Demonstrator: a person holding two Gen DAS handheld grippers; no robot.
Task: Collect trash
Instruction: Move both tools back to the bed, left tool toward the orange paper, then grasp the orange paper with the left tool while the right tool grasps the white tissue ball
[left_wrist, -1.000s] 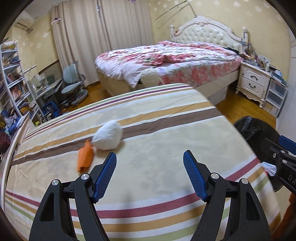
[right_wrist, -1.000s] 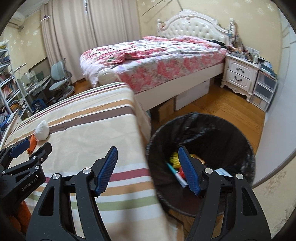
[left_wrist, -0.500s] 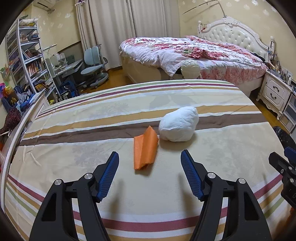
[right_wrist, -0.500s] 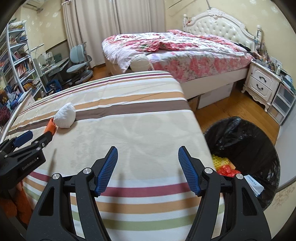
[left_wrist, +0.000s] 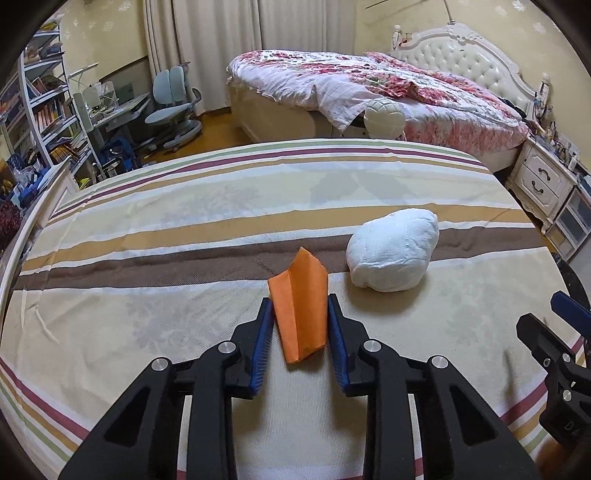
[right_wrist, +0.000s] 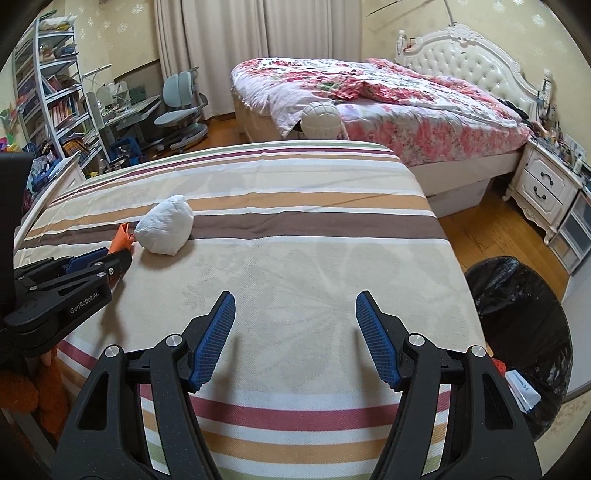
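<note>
- My left gripper (left_wrist: 300, 321) has swung across the striped bed (left_wrist: 184, 229) and its jaws have just been closing around the orange paper (left_wrist: 300, 310); pads look to be touching its sides, paper not lifted yet.
- White wad (left_wrist: 393, 254) now lies just beside it on the right, untouched.
- Right gripper (right_wrist: 295, 336) has left the black-lined bin (right_wrist: 524, 314), jaws wide, empty.
- Next: lift, carry to bin.

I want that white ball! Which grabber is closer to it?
Left. The left gripper sits just beside the white wad, around orange paper; the right gripper hangs farther back.
</note>
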